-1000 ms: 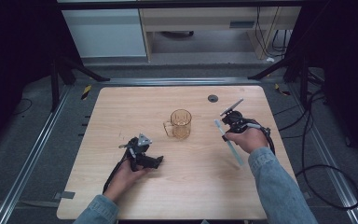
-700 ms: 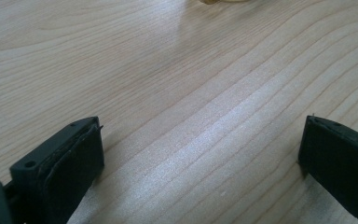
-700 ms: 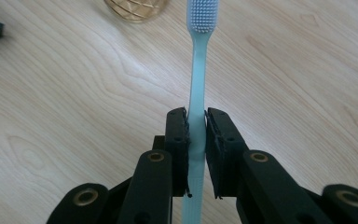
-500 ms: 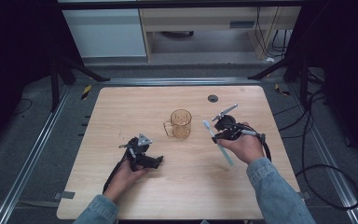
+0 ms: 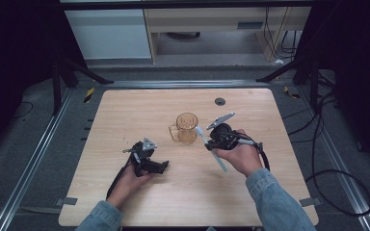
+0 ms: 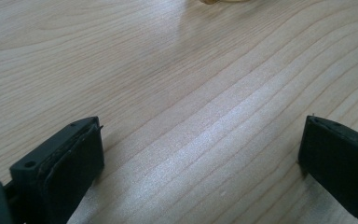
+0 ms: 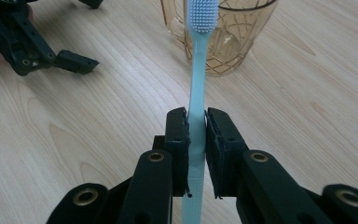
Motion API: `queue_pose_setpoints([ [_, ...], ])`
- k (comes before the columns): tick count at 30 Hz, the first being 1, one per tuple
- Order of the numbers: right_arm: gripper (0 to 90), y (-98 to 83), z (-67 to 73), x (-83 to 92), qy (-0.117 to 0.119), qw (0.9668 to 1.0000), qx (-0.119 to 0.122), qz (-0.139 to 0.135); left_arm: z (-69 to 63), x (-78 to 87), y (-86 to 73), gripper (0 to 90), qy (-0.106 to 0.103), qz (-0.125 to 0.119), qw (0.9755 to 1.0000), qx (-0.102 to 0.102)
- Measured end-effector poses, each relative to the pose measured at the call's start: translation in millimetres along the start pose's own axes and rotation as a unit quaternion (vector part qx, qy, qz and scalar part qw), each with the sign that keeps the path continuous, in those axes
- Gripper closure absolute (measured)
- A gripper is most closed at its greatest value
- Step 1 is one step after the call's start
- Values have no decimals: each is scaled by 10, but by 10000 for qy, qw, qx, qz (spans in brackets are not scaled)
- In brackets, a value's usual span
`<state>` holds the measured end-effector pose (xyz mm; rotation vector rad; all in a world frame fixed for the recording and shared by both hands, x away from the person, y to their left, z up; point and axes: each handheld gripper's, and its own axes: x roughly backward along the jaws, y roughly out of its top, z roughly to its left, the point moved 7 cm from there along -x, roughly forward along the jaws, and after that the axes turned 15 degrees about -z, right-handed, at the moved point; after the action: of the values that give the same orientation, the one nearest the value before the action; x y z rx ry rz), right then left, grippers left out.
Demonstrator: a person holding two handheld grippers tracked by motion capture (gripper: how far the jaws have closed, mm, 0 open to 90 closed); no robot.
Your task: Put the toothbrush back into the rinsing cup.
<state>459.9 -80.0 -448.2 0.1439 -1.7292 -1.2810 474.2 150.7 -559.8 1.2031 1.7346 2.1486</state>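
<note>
The light blue toothbrush [image 7: 196, 84] is clamped by its handle between the jaws of the right tool [image 7: 196, 122], its bristled head sticking out beyond the tips toward the amber cup [image 7: 223, 32] just ahead. The left tool [image 5: 147, 161] rests on the tabletop [image 5: 125, 110], well apart, jaws wide with nothing between.

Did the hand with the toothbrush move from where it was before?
Yes. The right gripper holding the toothbrush has moved left across the table, closer to the amber cup, which stayed put.
</note>
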Motion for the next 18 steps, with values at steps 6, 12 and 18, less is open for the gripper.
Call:
queue_pose_setpoints([
  [6,793,54,46,-60,68,9999,-18,-125,0,0,0,0,0,-1,10000,1],
  [12,793,120,110,-82,44,9996,-17,-287,0,0,0,0,-1,1,10000,-3],
  [18,793,196,187,-109,77,9990,-10,-433,1,0,0,0,-3,3,10000,-7],
])
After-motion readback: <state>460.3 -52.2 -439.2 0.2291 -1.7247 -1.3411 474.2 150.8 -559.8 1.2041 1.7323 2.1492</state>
